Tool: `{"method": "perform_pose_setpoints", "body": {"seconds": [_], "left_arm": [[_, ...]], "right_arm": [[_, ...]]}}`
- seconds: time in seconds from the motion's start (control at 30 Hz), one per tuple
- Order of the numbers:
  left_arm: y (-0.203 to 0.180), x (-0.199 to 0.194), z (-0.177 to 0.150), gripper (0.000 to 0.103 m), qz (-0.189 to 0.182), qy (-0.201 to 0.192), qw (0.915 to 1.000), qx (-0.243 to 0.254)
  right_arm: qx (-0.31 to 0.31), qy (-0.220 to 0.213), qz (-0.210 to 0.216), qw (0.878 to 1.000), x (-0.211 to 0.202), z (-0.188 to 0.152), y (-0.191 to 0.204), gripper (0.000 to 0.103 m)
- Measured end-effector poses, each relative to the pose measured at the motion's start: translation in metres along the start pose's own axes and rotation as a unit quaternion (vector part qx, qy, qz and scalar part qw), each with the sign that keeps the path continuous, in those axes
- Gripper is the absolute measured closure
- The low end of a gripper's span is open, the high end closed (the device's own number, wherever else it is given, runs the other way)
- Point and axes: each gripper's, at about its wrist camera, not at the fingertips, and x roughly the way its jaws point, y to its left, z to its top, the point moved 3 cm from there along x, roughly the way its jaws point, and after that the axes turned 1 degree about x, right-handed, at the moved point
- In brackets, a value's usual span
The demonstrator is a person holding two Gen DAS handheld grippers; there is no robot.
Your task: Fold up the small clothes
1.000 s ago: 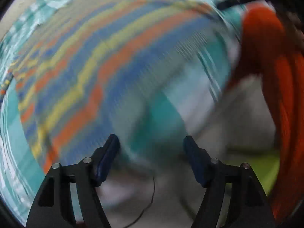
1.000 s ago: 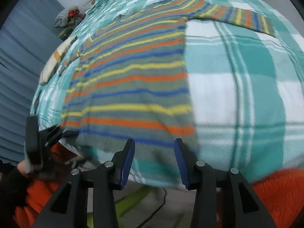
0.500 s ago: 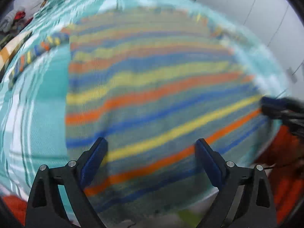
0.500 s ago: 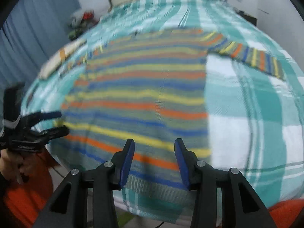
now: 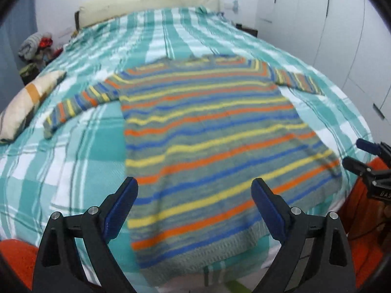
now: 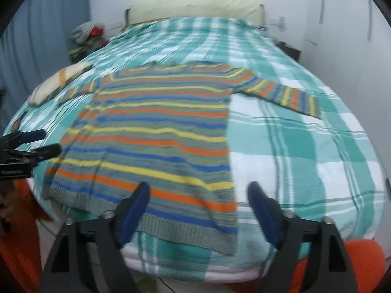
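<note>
A striped knit sweater (image 5: 207, 131) in grey, blue, orange and yellow lies flat on the bed, sleeves spread to both sides, hem at the near edge. It also shows in the right wrist view (image 6: 156, 131). My left gripper (image 5: 194, 193) is open and empty above the hem. My right gripper (image 6: 196, 197) is open and empty above the hem's right corner. The right gripper also shows at the right edge of the left wrist view (image 5: 361, 153); the left gripper shows at the left edge of the right wrist view (image 6: 36, 141).
The bed has a teal and white plaid cover (image 5: 80, 146) and a cream headboard (image 5: 149, 0). A small pillow (image 5: 27, 100) lies at its left side. A clothes pile (image 5: 36, 46) sits far left. White wardrobe doors (image 5: 342, 36) stand on the right.
Both grippers have pulled back and risen from the sweater, so the whole garment now shows. The right gripper's jaws have opened wider. The sweater lies flat.
</note>
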Motion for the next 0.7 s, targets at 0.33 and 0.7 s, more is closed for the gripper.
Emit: {"method": "perform_pose_setpoints", "body": {"seconds": [0.33,0.7], "left_arm": [[0.012,0.015,0.0,0.008,0.008,-0.004,0.9993,-0.037],[0.006,0.011,-0.004,0.008,0.016,-0.019,0.9996,-0.013]], "right_arm": [[-0.004,0.003,-0.053,0.999,-0.01,-0.009,-0.007,0.011],[-0.035,-0.002,-0.066,0.997,-0.011,-0.011,0.01,0.011]]}}
